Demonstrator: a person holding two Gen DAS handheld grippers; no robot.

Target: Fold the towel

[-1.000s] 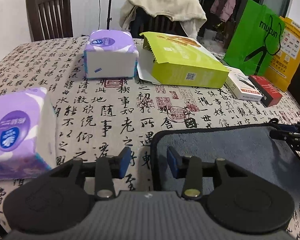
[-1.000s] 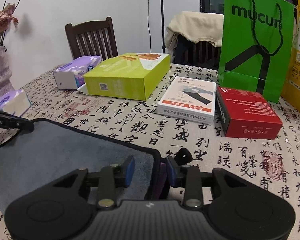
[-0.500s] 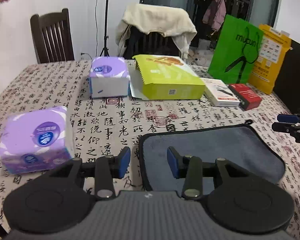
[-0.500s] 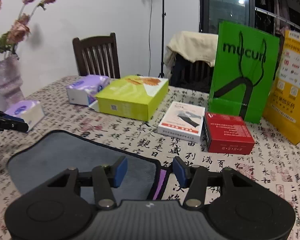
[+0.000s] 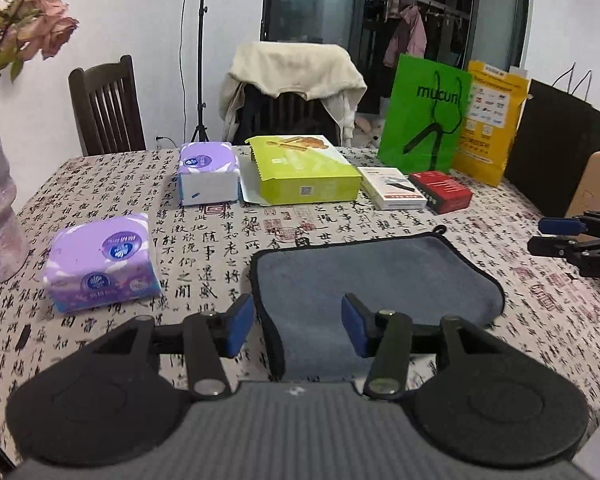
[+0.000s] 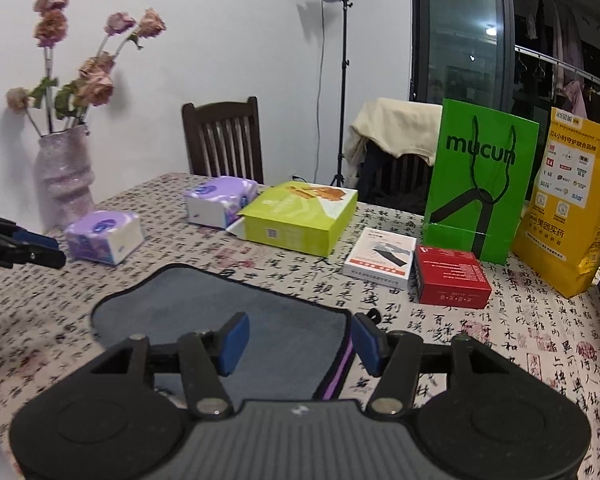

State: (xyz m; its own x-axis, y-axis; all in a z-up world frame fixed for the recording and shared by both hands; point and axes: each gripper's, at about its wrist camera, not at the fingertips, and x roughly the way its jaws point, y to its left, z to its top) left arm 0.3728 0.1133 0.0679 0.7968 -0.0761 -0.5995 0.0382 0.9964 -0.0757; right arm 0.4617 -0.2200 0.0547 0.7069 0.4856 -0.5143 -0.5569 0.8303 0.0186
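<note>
A folded grey-blue towel point(image 5: 372, 276) with a black border lies flat on the table; it also shows in the right wrist view point(image 6: 228, 320), with a purple inner edge at its near right corner. My left gripper point(image 5: 298, 330) is open and empty, raised above the towel's near left corner. My right gripper point(image 6: 300, 338) is open and empty, raised above the towel's near right corner. Each gripper shows at the edge of the other's view: the right gripper point(image 5: 560, 236), the left gripper point(image 6: 40, 248).
Two purple tissue packs point(image 5: 104, 260) point(image 5: 208, 172), a lime box point(image 5: 304, 168), a white box point(image 5: 392, 188) and a red box point(image 5: 440, 192) lie beyond the towel. Green point(image 6: 480, 176) and yellow point(image 6: 572, 204) bags stand at the back. A vase point(image 6: 62, 176) stands left.
Both grippers have risen and pulled back from the towel, and both jaws have opened wider. The towel lies still.
</note>
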